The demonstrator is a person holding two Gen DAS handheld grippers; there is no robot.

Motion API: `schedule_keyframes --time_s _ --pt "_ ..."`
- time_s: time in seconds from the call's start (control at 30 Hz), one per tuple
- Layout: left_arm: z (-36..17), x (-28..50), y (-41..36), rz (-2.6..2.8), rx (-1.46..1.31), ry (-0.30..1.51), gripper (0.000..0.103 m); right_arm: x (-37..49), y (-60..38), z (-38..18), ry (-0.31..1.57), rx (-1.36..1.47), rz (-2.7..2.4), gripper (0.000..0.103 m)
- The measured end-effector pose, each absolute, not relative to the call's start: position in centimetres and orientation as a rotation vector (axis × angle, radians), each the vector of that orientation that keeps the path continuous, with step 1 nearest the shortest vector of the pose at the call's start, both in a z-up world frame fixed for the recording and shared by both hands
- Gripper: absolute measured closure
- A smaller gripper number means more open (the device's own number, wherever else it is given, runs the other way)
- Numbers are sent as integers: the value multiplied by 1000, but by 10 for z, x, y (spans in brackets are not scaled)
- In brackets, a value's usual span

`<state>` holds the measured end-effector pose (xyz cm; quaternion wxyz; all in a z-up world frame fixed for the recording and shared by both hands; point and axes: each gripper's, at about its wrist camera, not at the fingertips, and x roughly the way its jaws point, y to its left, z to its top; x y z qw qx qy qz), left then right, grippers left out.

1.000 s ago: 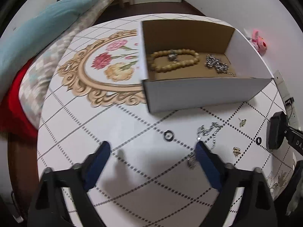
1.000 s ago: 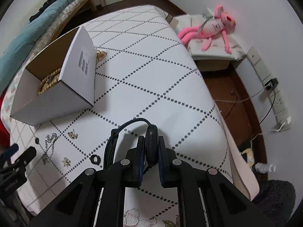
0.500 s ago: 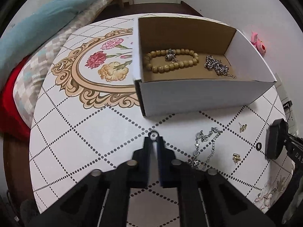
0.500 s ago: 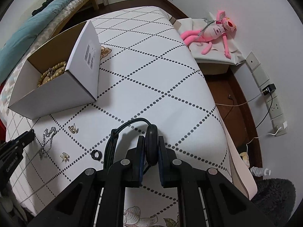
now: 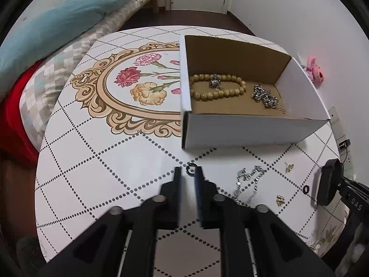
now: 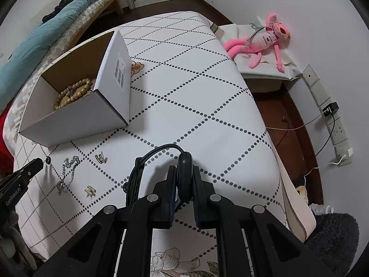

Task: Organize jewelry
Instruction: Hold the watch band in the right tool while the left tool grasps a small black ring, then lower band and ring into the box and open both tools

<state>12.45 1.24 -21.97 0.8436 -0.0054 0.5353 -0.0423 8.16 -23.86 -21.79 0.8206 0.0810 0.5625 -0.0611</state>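
A small black ring (image 5: 191, 170) lies on the white tablecloth right at the tips of my left gripper (image 5: 188, 173). Its jaws are opening, a narrow gap apart, and the pads do not press the ring. Behind it stands a white cardboard box (image 5: 253, 133) holding a wooden bead bracelet (image 5: 216, 87) and a silver chain (image 5: 265, 97). Loose on the cloth are a silver chain (image 5: 248, 182), two gold earrings (image 5: 289, 166) (image 5: 280, 199) and a second black ring (image 5: 306, 189). My right gripper (image 6: 184, 169) is shut on a black round device (image 6: 184, 161) with a cable.
The table (image 6: 196, 92) drops off at its right edge towards a wooden floor with a power strip (image 6: 332, 120) and cables. A pink plush toy (image 6: 263, 39) lies on a low stand. A bed with a teal blanket (image 5: 57, 23) runs along the left.
My left gripper went from wide open to shut at the black ring, then parted slightly. The right gripper kept still, shut on the black device.
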Motion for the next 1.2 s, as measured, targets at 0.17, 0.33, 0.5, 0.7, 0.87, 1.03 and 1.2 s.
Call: schedule_keyframes --time_s 0.17,0.33,0.5,0.7,0.87,1.03,1.2 --pt "-227 130 11 -73 7 1145 54 81 -238 -219 1202 178 -132 90" --pt "-234 128 8 -61 39 1136 57 82 -236 -218 1199 171 -132 90" --pt "-232 129 5 -70 48 1121 90 82 -234 -220 1204 166 -133 90" --pt "-232 131 3 -69 52 1113 93 81 -234 -216 1199 155 -125 90" --pt "-229 130 4 -73 47 1111 93 80 -232 -206 1182 160 -108 90" --pt "-204 117 3 -108 35 1072 93 81 -226 -180 1140 178 -60 90" --pt "-154 121 3 -174 -22 1014 93 102 -212 -146 1094 205 29 90"
